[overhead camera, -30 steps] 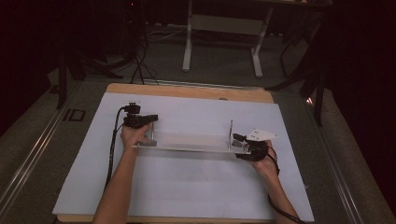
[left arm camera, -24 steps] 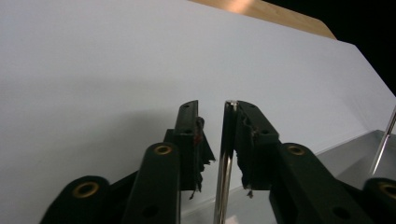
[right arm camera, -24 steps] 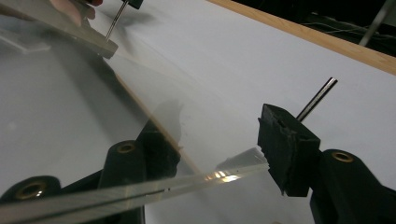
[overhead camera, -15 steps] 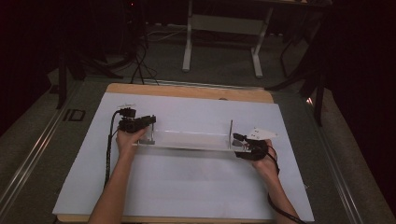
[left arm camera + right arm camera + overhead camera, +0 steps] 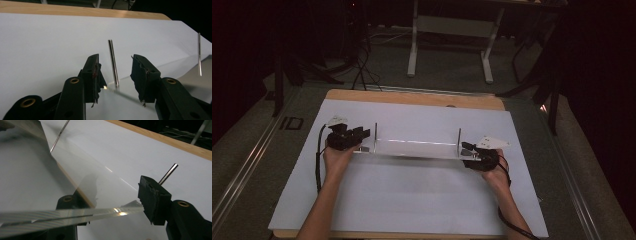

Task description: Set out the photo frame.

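clear acrylic panel (image 5: 417,148) with an upright metal pin near each end lies across the middle of the white sheet (image 5: 412,200). left gripper (image 5: 362,134) at its left end: jaws have just been opening, now parted on either side of the left pin (image 5: 113,62), pads clear of it. right gripper (image 5: 467,149) at the right end, jaws clamped on the panel's edge beside the right pin (image 5: 459,142).

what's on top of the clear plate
Two thin metal rods stand upright on the clear plate, one near the left end and one near the right end. How they are fixed into it cannot be seen.
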A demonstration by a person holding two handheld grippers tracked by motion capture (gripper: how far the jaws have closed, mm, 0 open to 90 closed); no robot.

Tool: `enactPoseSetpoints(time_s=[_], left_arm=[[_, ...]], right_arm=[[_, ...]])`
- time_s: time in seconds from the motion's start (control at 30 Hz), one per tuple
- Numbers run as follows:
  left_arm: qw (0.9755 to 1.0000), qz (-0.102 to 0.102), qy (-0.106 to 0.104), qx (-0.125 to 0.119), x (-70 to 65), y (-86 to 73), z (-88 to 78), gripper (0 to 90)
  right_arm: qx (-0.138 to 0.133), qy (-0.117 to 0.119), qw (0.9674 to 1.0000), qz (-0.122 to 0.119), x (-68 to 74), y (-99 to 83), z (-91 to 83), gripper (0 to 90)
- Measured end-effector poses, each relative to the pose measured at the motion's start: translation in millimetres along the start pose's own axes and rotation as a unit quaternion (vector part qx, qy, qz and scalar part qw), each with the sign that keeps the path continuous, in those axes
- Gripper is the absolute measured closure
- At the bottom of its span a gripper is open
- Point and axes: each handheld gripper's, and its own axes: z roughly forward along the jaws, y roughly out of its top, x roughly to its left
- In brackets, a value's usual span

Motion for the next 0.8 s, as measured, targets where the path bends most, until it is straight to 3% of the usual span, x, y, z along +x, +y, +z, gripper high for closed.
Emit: enactPoseSetpoints(time_s=[0.37,0.43,0.47,0.5,0.57,0.67,0.73,0.8], left_arm=[[0.9988,0.048,-0.01,0.002,-5.7,-24.1,-24.1,56.0],[0.9974,0.067,-0.02,-0.017,-11.0,-29.1,-31.2,55.7],[0.9974,0.067,-0.02,-0.017,-11.0,-29.1,-31.2,55.6],[0.9961,0.081,-0.024,-0.024,-12.5,-30.6,-35.4,55.6],[0.9955,0.084,-0.029,-0.031,-13.4,-31.8,-38.6,55.6],[0.9951,0.088,-0.031,-0.032,-13.9,-32.1,-39.9,55.0],[0.9934,0.099,-0.049,-0.031,-16.5,-33.2,-40.4,51.1],[0.9917,0.116,-0.049,-0.025,-21.4,-33.5,-37.9,50.4]], right_arm=[[0.0,-0.002,1.0,0.005,-0.7,1.9,0.2,46.5],[0.0,-0.002,1.0,0.006,-1.0,2.3,0.3,46.6],[0.0,-0.002,1.0,0.006,-1.0,2.3,0.3,46.6],[0.0,-0.002,1.0,0.007,-1.1,2.5,0.3,46.5],[0.001,-0.002,1.0,0.007,-1.3,2.8,0.3,46.5],[0.002,-0.002,1.0,0.008,-1.3,3.0,0.3,46.5],[0.002,0.0,1.0,0.009,-1.7,3.5,0.4,46.5],[0.002,0.0,1.0,0.009,-1.8,3.7,0.5,46.5]])
